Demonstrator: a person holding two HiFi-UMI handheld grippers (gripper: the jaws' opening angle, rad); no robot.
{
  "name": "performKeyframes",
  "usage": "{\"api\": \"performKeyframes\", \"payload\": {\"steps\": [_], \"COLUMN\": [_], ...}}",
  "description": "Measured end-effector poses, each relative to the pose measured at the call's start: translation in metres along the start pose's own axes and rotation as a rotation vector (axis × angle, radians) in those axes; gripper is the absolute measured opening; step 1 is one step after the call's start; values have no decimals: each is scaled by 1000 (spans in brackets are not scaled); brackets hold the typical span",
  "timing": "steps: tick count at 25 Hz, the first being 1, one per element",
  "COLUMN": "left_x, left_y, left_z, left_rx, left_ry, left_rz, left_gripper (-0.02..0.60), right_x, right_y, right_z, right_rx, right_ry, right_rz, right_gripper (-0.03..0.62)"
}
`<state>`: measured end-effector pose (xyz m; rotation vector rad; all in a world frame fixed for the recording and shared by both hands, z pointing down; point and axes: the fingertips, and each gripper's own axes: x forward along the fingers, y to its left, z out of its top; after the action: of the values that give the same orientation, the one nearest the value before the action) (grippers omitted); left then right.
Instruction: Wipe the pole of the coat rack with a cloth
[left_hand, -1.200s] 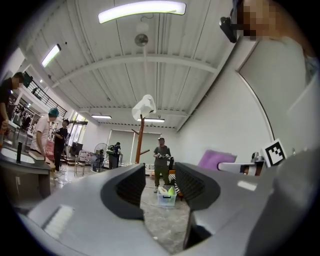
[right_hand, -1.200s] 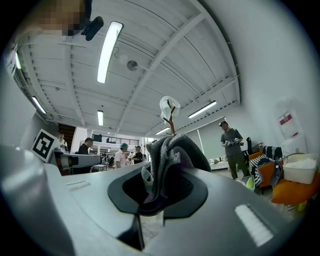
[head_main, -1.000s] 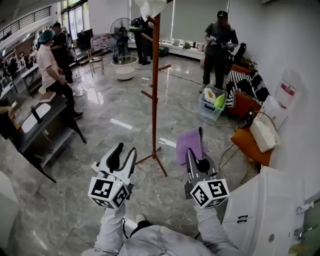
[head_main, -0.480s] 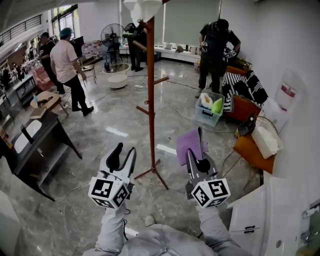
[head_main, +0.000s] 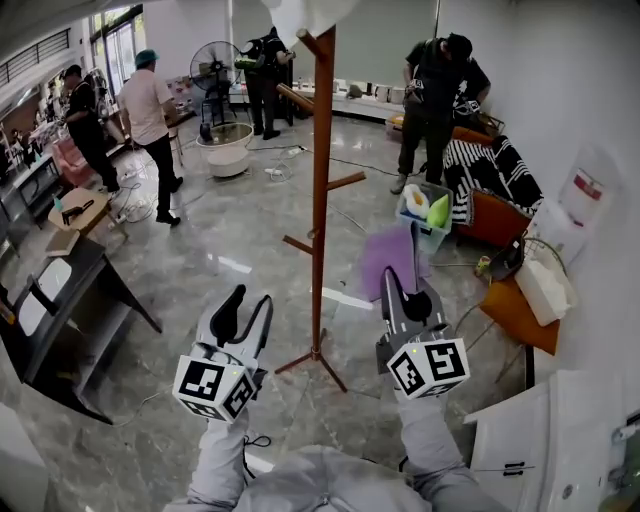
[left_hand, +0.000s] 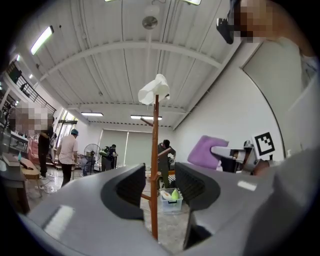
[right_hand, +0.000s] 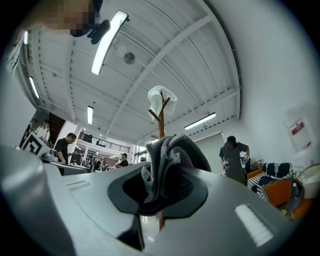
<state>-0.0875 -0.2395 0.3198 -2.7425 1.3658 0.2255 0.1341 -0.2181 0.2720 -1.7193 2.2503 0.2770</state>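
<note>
The coat rack's brown pole (head_main: 320, 190) rises from splayed feet on the marble floor, with short pegs and a white item (head_main: 300, 14) draped on top. My left gripper (head_main: 247, 302) hangs left of the pole, open and empty. In the left gripper view the pole (left_hand: 154, 165) shows through the gap between the jaws. My right gripper (head_main: 400, 290), right of the pole and apart from it, is shut on a purple cloth (head_main: 388, 258). In the right gripper view the bunched cloth (right_hand: 162, 162) fills the jaws, and the pole (right_hand: 161, 122) stands behind it.
Several people stand at the back near a floor fan (head_main: 212, 72). A clear bin (head_main: 424, 215) and an orange sofa (head_main: 492, 215) with striped fabric sit at the right. A dark desk (head_main: 60, 290) is on the left and a white cabinet (head_main: 540, 440) at lower right. Cables trail over the floor.
The pole now looks nearer and sits between the two grippers. My right gripper has risen a little with the cloth. The people at the left have walked further back.
</note>
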Motion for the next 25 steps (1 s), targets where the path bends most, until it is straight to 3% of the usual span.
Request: {"api": "performKeyframes", "payload": {"steps": [9,15,19,25], "left_x": [14,11,8,7], "left_y": [37,60,73,82], "left_z": [-22,-21,-21,-24], "left_rx": [-33,-41,-39,-41], "left_ry": [13,11,2,-4], "left_rz": [25,111,182,257], "left_gripper": [196,196,196,196], "right_x": [95,169,214,243], "right_y": [-12,-8,4,21], "right_z": [56,89,88,69], "right_rx": [-188,-366,-465,-502], "right_ry": [-127,-183,-168,-134], "right_rz": [-14,-5,29,109], "right_gripper": [51,51,51,51]}}
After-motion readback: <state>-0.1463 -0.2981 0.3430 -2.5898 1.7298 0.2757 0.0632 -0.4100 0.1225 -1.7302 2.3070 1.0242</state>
